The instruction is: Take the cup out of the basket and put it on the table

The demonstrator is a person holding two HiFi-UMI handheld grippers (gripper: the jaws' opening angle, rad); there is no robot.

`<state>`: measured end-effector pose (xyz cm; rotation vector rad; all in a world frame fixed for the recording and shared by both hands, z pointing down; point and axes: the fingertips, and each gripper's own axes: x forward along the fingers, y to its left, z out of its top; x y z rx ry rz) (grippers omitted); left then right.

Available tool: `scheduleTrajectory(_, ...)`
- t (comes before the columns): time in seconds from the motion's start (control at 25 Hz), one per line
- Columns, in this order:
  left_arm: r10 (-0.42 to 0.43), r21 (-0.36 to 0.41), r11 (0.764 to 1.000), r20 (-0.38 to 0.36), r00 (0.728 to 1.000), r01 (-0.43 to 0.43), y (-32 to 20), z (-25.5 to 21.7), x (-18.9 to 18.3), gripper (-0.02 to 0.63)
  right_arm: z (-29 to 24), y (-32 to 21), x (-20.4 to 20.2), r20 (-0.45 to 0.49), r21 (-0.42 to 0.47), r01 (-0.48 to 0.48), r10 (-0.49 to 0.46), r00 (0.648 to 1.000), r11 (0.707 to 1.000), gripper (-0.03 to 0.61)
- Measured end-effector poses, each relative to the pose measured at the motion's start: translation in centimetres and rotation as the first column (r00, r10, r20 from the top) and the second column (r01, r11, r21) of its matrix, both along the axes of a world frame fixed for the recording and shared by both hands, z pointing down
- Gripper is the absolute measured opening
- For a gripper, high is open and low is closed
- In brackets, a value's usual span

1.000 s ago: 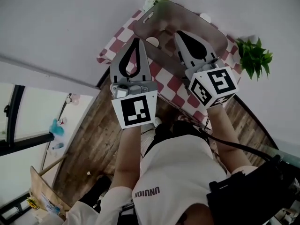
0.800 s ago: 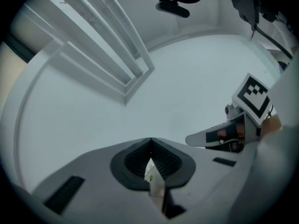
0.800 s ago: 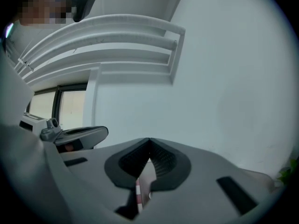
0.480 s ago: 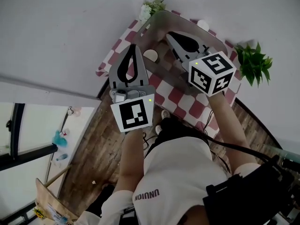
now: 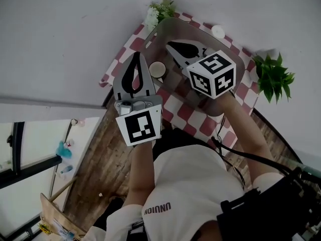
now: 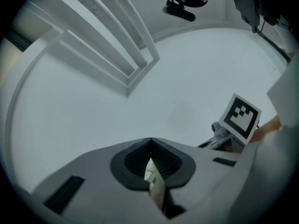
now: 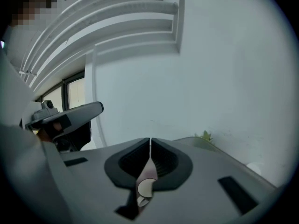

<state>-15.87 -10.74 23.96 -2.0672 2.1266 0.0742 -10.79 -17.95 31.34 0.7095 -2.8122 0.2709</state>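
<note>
A white cup (image 5: 157, 70) stands by the left edge of the translucent grey basket (image 5: 239, 64) on the red-checked table (image 5: 125, 54); whether it is inside the rim I cannot tell. My left gripper (image 5: 135, 55) hovers just left of the cup, jaws shut and empty. Over the basket's middle my right gripper (image 5: 169, 44) is also shut on nothing. In the left gripper view the gripper (image 6: 150, 140) points at a white wall. In the right gripper view the gripper (image 7: 150, 139) is shut, and a pale round shape (image 7: 142, 188) shows low between its fingers.
A green plant (image 5: 274, 77) sits at the table's right end and white flowers (image 5: 156, 12) at its far left corner. A small white object (image 5: 217, 31) lies beyond the basket. Wooden floor (image 5: 95, 154) lies below the table.
The right gripper has swung left and farther out over the basket. The left gripper shifted slightly left and up. The cup now shows fully between them.
</note>
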Motion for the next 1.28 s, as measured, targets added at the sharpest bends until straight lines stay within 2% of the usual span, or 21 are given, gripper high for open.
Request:
scheduleTrajectory(0.44, 0.071, -0.056, 0.996, -0.008, 0.997, -0.071, -3.2, 1.9, -1.8, 0.011, 5.5, -2.9, -2.3, -0.134, -0.096, -0.004, -0.009, 0.991, 0.995, 0.015)
scheduleTrajectory(0.76, 0.117, -0.079, 0.99, -0.025, 0.993, -0.119, -4.4, 3.0, -2.7, 0.011, 9.8, -4.0, -2.9, -0.209, -0.2, -0.022, -0.021, 0.978, 0.98, 0.051)
scheduleTrajectory(1.28, 0.171, -0.089, 0.981, -0.05, 0.984, -0.174, -5.3, 4.0, -3.0, 0.011, 15.9, -3.5, -3.8, -0.351, -0.307, -0.025, -0.089, 0.932, 0.951, 0.086)
